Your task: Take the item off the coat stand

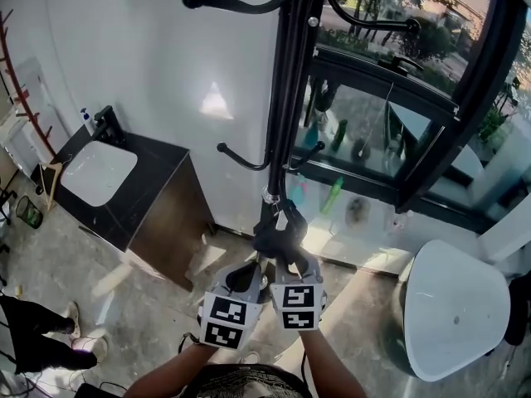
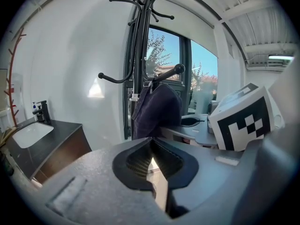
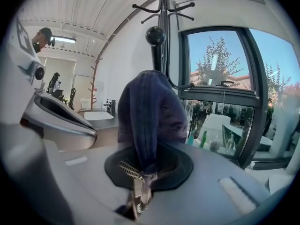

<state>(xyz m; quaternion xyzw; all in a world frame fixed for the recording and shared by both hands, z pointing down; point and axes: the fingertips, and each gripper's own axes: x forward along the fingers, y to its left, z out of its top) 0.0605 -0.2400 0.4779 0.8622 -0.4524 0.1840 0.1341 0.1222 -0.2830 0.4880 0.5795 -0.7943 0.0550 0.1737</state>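
A black coat stand (image 1: 282,98) rises in front of the window. A dark navy cloth item (image 1: 278,239) hangs from one of its lower ball-tipped hooks (image 3: 155,34). My right gripper (image 3: 143,172) is shut on a fold of that cloth (image 3: 147,111), which runs down between the pads; in the head view it (image 1: 290,259) sits right under the item. My left gripper (image 1: 245,276) is just to the left, a little short of the cloth (image 2: 157,109). Its jaws (image 2: 152,165) stand narrowly open with nothing between them. The stand's pole (image 2: 140,41) is straight ahead of it.
A black vanity with a white basin (image 1: 99,172) stands to the left against the white wall. A black-framed window (image 1: 390,139) is behind the stand. A white rounded fixture (image 1: 456,305) is at the right, and a person's legs (image 1: 41,338) at the lower left.
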